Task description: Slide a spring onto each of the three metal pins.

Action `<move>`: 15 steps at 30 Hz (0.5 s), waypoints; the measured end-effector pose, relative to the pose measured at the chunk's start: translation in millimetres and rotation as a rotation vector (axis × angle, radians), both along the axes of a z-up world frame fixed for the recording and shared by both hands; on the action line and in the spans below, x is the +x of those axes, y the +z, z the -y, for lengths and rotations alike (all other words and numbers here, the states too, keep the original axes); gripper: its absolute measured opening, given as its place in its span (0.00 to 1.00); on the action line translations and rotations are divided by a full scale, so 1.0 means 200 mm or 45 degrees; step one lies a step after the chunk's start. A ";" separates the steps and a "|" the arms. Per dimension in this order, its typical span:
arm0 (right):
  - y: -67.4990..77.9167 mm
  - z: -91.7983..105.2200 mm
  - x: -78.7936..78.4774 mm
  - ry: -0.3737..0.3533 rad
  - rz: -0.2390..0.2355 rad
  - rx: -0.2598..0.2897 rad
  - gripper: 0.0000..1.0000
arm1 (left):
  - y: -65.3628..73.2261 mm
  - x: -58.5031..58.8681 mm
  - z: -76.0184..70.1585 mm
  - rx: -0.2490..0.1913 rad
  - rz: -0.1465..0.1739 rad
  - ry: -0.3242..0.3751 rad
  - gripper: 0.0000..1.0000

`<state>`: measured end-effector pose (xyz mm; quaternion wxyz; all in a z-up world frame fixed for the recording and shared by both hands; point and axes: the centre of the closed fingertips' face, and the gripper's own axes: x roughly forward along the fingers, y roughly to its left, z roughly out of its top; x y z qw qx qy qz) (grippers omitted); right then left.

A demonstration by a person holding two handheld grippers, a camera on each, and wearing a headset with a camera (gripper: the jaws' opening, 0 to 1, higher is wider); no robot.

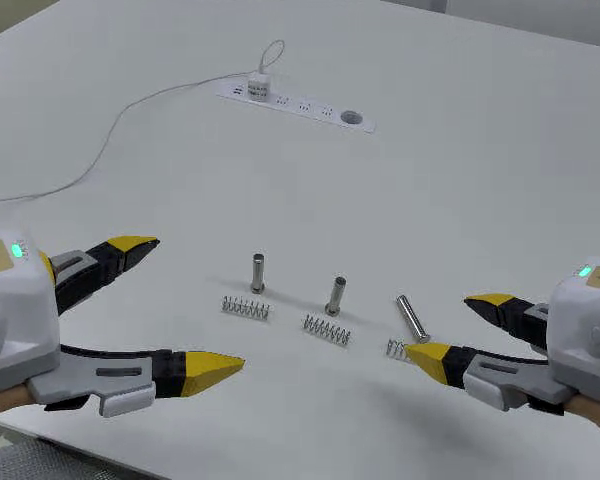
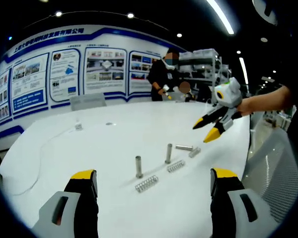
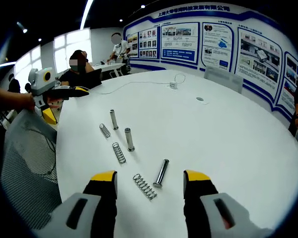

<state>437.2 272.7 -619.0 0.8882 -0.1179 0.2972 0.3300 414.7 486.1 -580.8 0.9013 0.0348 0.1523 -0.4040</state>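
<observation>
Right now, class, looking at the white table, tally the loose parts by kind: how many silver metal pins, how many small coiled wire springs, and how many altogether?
Silver metal pins: 3
Small coiled wire springs: 3
Total: 6

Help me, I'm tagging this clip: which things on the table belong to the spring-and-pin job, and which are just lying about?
Belongs to the job:
left pin, upright
middle pin, upright
right pin, lying down
left spring
middle spring
right spring, partly behind a jaw

Just lying about:
power strip
white plug
cable
</observation>
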 end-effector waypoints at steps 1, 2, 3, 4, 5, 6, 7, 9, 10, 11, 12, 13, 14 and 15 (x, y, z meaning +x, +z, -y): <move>-0.01 0.00 0.01 0.001 -0.010 -0.006 0.53 | 0.01 0.00 0.00 -0.029 -0.001 0.006 0.96; -0.02 0.00 0.02 0.005 -0.025 -0.012 0.52 | 0.01 0.00 0.00 -0.035 -0.008 0.007 0.96; -0.04 -0.01 0.03 0.018 -0.043 -0.030 0.51 | 0.00 0.00 0.00 -0.032 -0.024 0.011 0.96; -0.05 -0.01 0.05 0.028 -0.036 -0.049 0.50 | -0.01 0.00 0.00 -0.027 -0.028 0.009 0.97; -0.05 -0.01 0.06 0.037 -0.020 -0.070 0.49 | -0.01 -0.01 0.01 -0.023 -0.029 0.001 0.97; -0.06 -0.02 0.08 0.046 -0.012 -0.066 0.48 | -0.02 -0.01 0.01 -0.018 -0.032 -0.009 0.97; -0.06 -0.03 0.09 0.046 -0.017 -0.059 0.46 | -0.03 -0.02 0.02 -0.012 -0.039 -0.014 0.97; -0.09 -0.03 0.12 0.030 -0.070 -0.053 0.45 | -0.03 -0.03 0.03 -0.006 -0.041 -0.027 0.97; -0.09 -0.03 0.13 0.030 -0.070 -0.060 0.45 | -0.03 -0.03 0.03 -0.004 -0.042 -0.030 0.97; -0.11 -0.04 0.15 0.040 -0.060 -0.072 0.44 | -0.03 -0.03 0.03 -0.007 -0.043 -0.031 0.97; -0.12 -0.04 0.15 0.041 -0.068 -0.084 0.43 | -0.03 -0.03 0.03 -0.010 -0.044 -0.032 0.97; -0.14 -0.04 0.17 0.040 -0.084 -0.099 0.42 | -0.03 -0.03 0.03 -0.013 -0.046 -0.029 0.97; -0.15 -0.04 0.17 0.042 -0.096 -0.106 0.42 | -0.03 -0.03 0.03 -0.015 -0.050 -0.026 0.97; -0.16 -0.03 0.17 0.037 -0.108 -0.116 0.42 | -0.03 -0.03 0.03 -0.020 -0.054 -0.023 0.96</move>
